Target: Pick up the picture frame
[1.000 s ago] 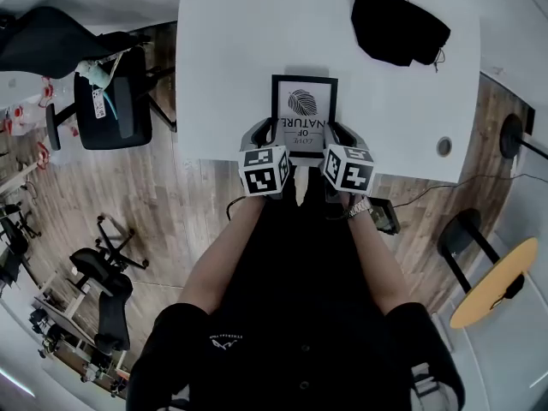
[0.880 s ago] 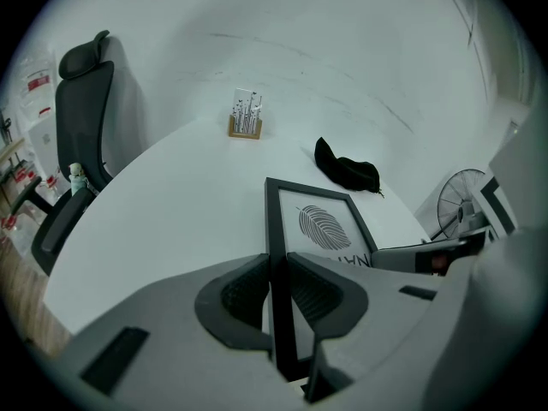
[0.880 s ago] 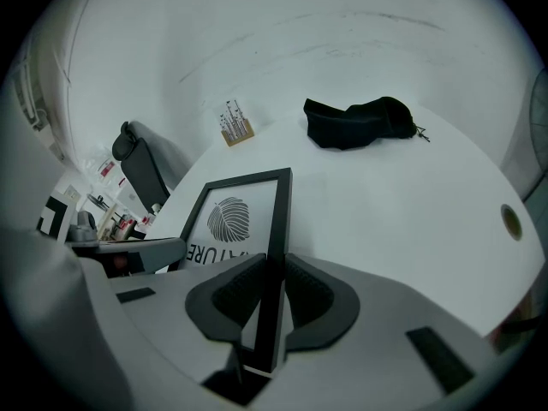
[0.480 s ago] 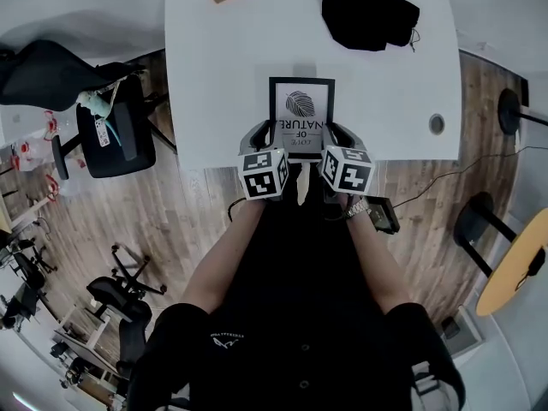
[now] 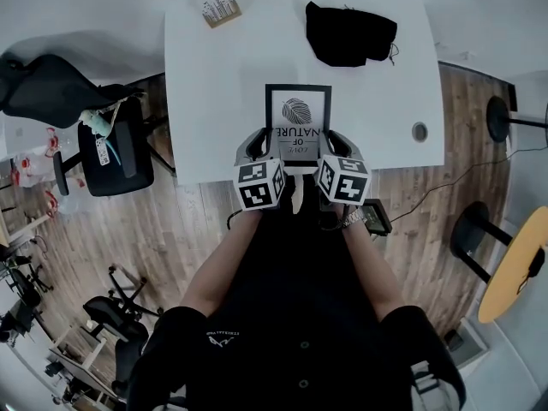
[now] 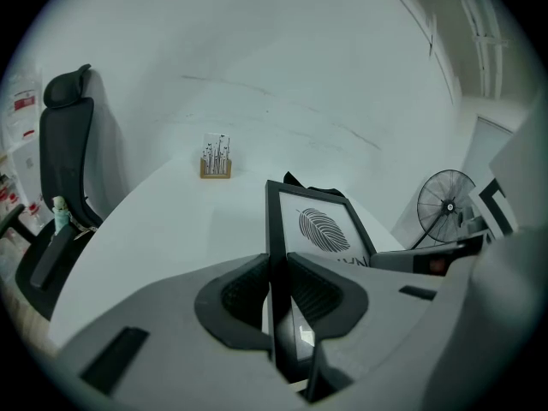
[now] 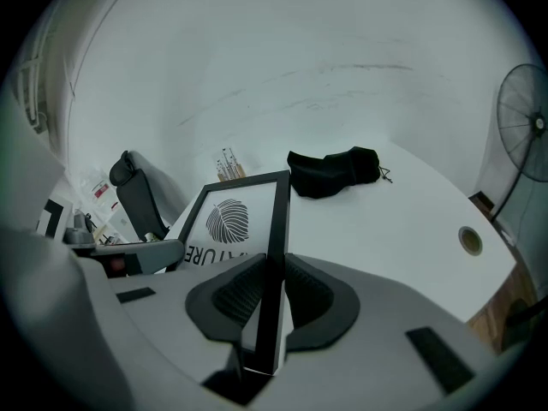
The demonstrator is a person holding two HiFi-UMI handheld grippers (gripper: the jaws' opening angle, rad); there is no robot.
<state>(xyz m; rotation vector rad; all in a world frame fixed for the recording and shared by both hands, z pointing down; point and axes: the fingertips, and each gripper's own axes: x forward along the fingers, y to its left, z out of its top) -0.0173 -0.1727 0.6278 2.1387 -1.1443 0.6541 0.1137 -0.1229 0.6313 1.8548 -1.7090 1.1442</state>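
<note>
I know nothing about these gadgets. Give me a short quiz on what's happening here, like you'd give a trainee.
1. True or false: the left gripper and the right gripper are both shut on the frame.
2. What lies on the table beyond the frame? A) black cloth B) red cup C) laptop
3. Fill in: the picture in the frame shows a ____.
Key: 1 true; 2 A; 3 leaf.

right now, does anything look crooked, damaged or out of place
Nothing stands out. The picture frame sits square between the left gripper and the right gripper, each shut on a side edge, with no visible damage. A black cloth lies crumpled at the table's far side.
</note>
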